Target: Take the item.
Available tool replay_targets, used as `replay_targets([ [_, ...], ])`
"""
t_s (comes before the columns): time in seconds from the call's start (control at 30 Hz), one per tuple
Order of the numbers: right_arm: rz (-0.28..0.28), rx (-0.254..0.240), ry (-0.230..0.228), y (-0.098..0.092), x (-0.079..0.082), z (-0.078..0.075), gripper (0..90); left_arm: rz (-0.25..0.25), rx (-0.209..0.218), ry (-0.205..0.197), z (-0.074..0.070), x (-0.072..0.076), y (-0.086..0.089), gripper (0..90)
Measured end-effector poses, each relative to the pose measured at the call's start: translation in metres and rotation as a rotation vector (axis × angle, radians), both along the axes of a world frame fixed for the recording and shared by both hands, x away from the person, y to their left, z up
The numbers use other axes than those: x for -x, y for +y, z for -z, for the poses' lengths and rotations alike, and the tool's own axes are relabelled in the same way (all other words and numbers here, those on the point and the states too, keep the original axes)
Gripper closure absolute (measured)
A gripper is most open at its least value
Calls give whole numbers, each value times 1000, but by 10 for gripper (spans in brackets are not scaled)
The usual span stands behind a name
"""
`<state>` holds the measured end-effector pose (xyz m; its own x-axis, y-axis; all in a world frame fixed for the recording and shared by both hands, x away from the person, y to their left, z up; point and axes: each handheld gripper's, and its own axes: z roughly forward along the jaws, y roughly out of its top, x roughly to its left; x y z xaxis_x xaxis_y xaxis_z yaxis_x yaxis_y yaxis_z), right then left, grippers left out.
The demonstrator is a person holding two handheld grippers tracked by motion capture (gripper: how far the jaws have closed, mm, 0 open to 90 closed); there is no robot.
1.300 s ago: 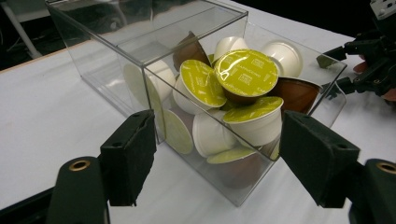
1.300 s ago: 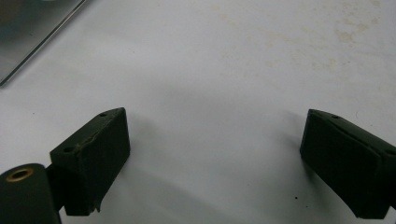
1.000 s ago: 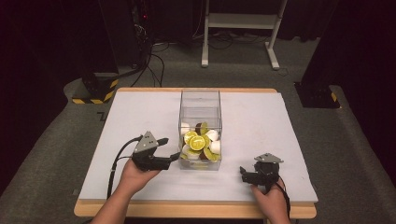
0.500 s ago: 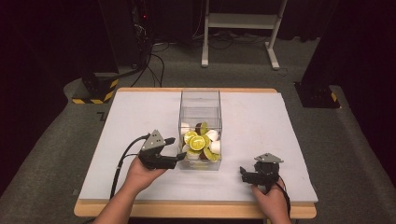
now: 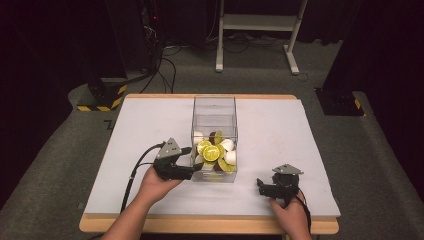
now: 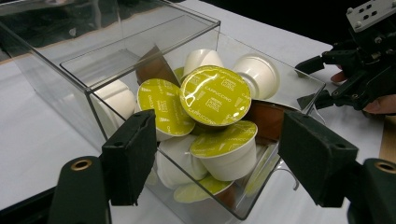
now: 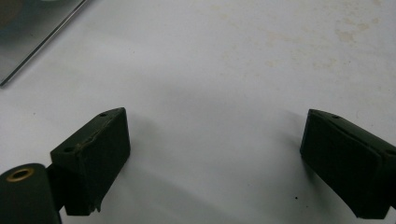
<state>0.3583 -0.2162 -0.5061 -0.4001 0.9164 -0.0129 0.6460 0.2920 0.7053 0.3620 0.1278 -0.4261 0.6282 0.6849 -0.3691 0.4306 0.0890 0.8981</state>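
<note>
Clear glossy plastic, shiny foil lids and matt black jaws on a matt white table top

The box point(image 6: 140, 56) looks like clear, smooth, glossy plastic with bright edges; inside it the capsules point(image 6: 215, 95) have white, smooth plastic-looking cups and yellow-green lids with a shiny foil-like sheen, and some behind them are a glossy brown. Just in front of the box, the left gripper point(image 6: 219, 158) has matt black pads with a slightly rough, rubbery look and a brass-coloured metal eyelet. Beside the box, the table point(image 7: 224, 70) has a matt white, faintly stained surface, edged in pale wood. The right gripper point(image 7: 215, 163) has the same dull black pads, one chipped.
</note>
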Motion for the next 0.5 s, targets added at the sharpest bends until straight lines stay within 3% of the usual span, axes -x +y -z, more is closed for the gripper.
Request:
replay_targets([
  [0.5, 0, 0, 0, 0, 0, 0, 81, 0, -20, 13, -1, -8, -10, 254],
])
